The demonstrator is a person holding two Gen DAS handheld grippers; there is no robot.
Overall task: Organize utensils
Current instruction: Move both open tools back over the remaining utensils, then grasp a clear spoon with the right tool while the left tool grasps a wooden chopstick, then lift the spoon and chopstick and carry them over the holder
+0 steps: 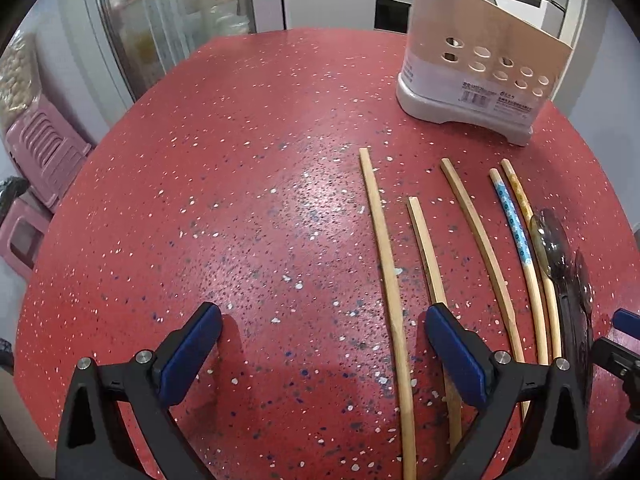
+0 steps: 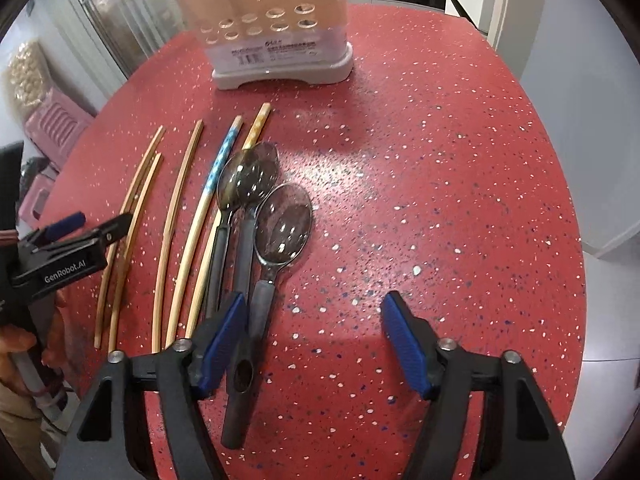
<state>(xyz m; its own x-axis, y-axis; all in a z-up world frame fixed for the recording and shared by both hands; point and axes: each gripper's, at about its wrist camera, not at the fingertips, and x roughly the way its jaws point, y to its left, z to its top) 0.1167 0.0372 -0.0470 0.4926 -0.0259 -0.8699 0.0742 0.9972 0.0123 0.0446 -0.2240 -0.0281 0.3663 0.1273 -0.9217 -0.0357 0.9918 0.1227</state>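
Spoons point(image 2: 256, 216) and chopsticks point(image 2: 180, 220) are being seen laid side by side on the red worktop point(image 2: 440, 160), long axes running from the near edge away toward the perforated utensil holder point(image 2: 276, 36), which is standing upright at the far side, well apart from them.

The right tool point(image 2: 312, 344) is being held open over the worktop, nothing between its pads. Its left pad is sitting over the dark spoon handles point(image 2: 256, 312); most of the gap is falling to the right of them, over bare worktop. A small shift leftward is judged needed before the handles can be straddled across their width.

The left tool point(image 1: 320, 344) is being held open too, with one plain chopstick point(image 1: 390, 280) lying lengthwise inside its gap, untouched.

The right hand is judged nearer the spoons, the left nearer the plain chopsticks.
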